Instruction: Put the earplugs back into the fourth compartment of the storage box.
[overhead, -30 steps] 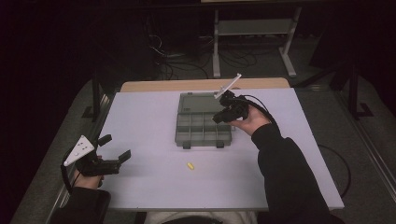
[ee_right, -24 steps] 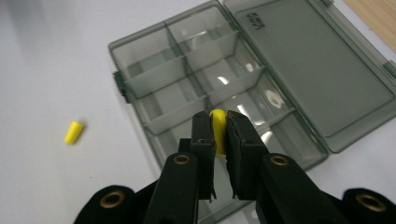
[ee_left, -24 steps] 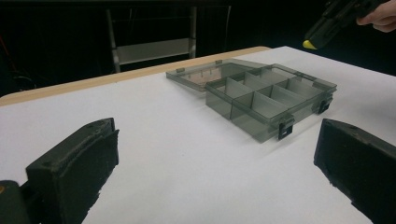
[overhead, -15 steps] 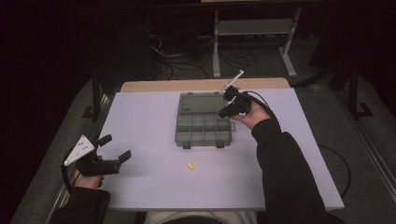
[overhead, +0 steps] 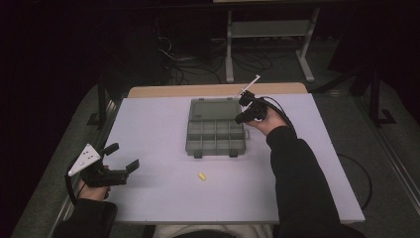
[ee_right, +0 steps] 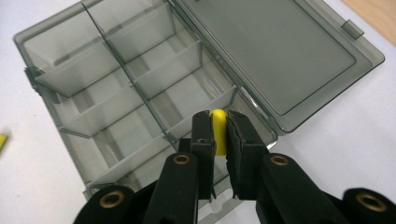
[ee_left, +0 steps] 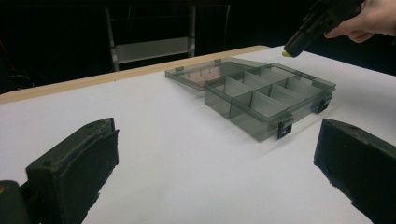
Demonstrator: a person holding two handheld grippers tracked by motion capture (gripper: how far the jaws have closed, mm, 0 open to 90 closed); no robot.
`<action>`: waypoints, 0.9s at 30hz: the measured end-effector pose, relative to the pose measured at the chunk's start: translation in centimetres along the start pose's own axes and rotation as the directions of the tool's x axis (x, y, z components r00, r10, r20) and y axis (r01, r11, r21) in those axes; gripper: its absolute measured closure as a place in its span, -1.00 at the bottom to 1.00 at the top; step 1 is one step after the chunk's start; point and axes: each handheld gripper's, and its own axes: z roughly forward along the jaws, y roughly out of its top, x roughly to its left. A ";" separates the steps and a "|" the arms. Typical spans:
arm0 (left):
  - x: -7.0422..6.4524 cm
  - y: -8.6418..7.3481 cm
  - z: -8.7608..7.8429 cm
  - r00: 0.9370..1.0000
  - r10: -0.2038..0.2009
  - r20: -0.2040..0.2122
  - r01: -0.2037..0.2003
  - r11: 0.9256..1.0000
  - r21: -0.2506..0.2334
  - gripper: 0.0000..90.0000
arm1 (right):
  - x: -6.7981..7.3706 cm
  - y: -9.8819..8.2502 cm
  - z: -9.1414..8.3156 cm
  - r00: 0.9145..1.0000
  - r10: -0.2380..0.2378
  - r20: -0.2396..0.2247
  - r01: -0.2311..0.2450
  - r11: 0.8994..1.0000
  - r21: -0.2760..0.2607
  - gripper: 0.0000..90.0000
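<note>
At the near left edge of the white table [overhead: 163, 198], the left gripper [overhead: 130, 166] rests low in a person's hand, its two black fingers [ee_left: 74, 168] spread wide apart with only bare tabletop between them. A small yellow capsule-shaped piece [overhead: 202, 176] lies loose on the table just in front of the smoky grey translucent plastic organiser box [overhead: 216, 139], whose divided compartments stand open and whose hinged lid [overhead: 214, 108] lies folded flat on the far side. Above the box's far right corner, the right gripper [ee_right: 219, 122], held in a hand from a dark sleeve [overhead: 297, 178], points down with its fingers [ee_right: 203, 135] clamped on a second small yellow piece [ee_right: 218, 130], which hangs over the compartment row nearest the lid hinge. Beyond the table edge, a grey metal stand [overhead: 267, 39] sits in the dark.
</note>
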 end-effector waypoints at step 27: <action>-0.1 0.0 0.0 1.000 0.005 0.002 -0.005 1.000 0.004 -1.00 | 1.0 0.2 -1.6 0.998 0.039 0.055 -0.034 0.996 -0.078 -0.68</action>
